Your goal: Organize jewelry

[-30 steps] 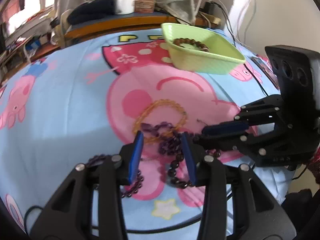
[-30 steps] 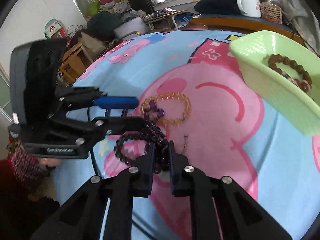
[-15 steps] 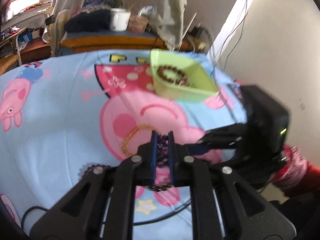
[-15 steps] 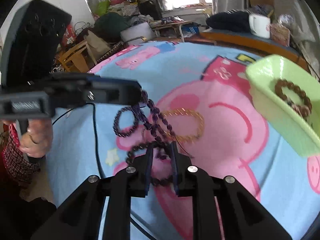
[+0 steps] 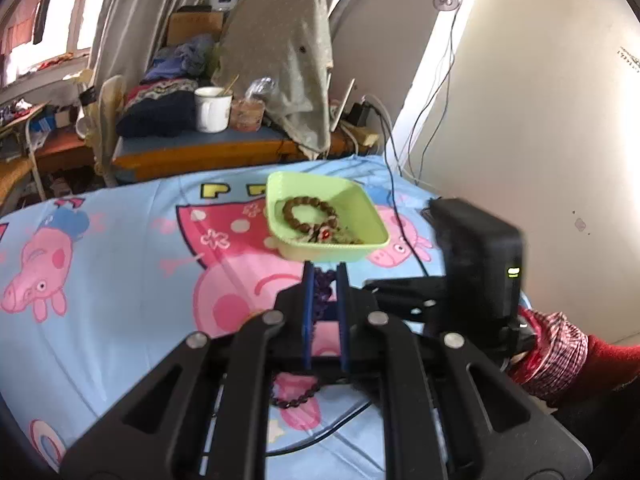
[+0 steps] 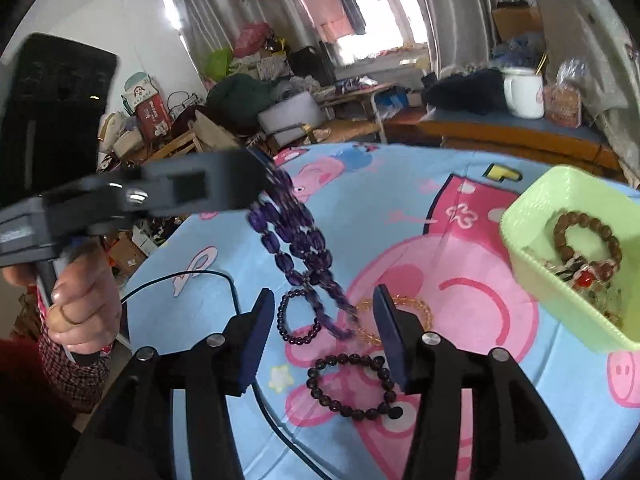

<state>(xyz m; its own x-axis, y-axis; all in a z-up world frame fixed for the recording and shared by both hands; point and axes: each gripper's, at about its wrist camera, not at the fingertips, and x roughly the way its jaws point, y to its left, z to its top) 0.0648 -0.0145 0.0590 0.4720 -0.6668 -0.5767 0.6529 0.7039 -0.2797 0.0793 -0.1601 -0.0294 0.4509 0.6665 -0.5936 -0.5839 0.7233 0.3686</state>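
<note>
The left gripper (image 5: 324,268) is clamping a purple bead necklace (image 5: 320,292) between its blue pads. Its jaws have just been closing and are standing almost together, with only the strand between them. In the right wrist view the necklace is hanging down from those jaws in a doubled, faceted string, clear of the sheet for most of its length. Whether its lowest loop is touching the cloth I cannot tell.

The right gripper (image 6: 323,292) is standing wide apart and gripping nothing. Its jaws have just been opening. The lower end of the necklace is dangling in the gap between the two fingers, but neither pad is pressing on it.

Under and just beyond the right gripper, three bracelets are lying on the blue cartoon-pig sheet (image 6: 360,184), all on the big pink print in its middle. A small dark bracelet (image 6: 300,320) is sitting to the left and an amber bracelet (image 6: 400,316) to the right. A larger dark bead bracelet (image 6: 352,384) is lying nearer the near edge. A black cable (image 6: 224,284) is running across the sheet towards its left edge.

A green tray (image 6: 532,208) is resting towards the far right corner of the sheet, well apart from both grippers. It is holding a brown bead bracelet (image 6: 588,236) and a few smaller pieces too tangled to make out. A person's hand (image 6: 80,300) is gripping the left gripper's handle.
</note>
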